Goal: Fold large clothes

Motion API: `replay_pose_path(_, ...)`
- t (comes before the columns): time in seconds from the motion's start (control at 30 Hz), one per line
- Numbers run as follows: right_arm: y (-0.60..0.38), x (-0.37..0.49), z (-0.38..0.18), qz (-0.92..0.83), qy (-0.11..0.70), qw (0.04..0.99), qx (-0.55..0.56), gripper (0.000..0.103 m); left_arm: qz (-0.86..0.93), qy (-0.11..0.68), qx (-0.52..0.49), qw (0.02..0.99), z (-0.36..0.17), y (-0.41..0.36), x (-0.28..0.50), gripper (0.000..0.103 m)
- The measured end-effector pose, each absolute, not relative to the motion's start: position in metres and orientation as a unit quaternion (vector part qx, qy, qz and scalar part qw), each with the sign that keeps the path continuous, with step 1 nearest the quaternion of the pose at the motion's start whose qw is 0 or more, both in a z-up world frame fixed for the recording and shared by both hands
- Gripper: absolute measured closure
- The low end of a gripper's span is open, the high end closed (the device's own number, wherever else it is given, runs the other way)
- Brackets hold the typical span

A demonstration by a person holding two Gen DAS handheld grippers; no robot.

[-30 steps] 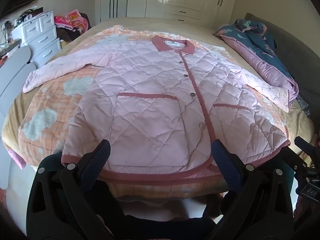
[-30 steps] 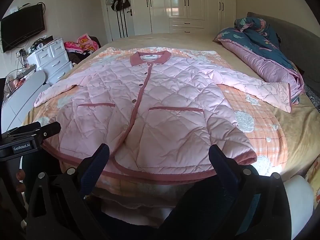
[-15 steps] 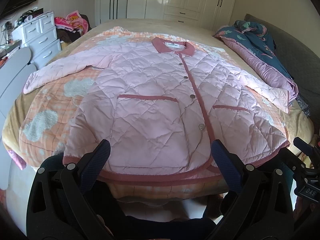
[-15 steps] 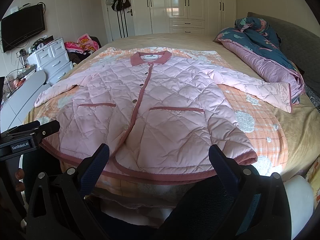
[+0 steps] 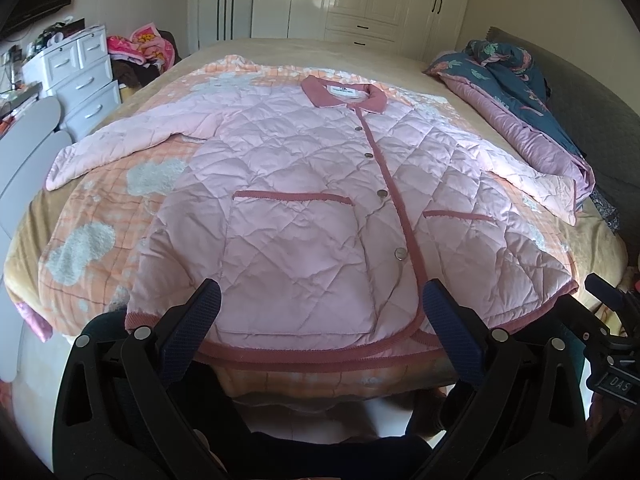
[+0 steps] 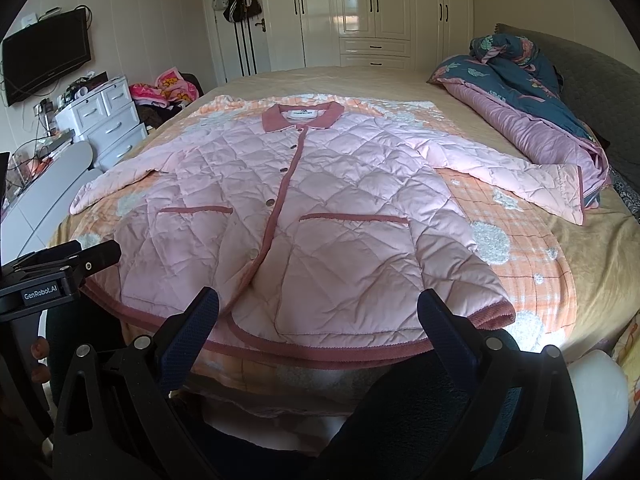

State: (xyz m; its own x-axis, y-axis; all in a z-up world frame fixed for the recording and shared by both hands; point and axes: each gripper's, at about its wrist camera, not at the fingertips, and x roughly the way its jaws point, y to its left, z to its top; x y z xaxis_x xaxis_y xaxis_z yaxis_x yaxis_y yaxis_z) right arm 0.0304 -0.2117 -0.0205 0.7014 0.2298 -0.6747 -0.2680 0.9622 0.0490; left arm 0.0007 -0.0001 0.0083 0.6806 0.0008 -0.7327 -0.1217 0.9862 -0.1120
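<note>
A pink quilted jacket (image 5: 320,208) lies buttoned and face up on the bed (image 6: 592,256), sleeves spread wide and hem at the near edge, laid flat, apparently, so folding can begin. The left gripper (image 5: 320,320) and right gripper (image 6: 320,316) hover just short of the hem, jaws apart and empty.

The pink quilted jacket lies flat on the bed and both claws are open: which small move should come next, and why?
Probably bring the left claw to the left sleeve's cuff for folding inward. The jacket lies flat, buttoned, both sleeves spread outward, and neither the left nor the right claw holds anything, both hovering near the hem.
</note>
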Motion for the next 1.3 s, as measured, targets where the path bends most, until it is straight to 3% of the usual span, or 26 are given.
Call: replay_pose_path(1.3, -0.205, 0.049, -0.018, 0.134, 0.364, 0.921, -0.036, 0.004, 0.032, 0.401, -0.081, 0.912, 0.002, -0.005, 0.021, 0.008)
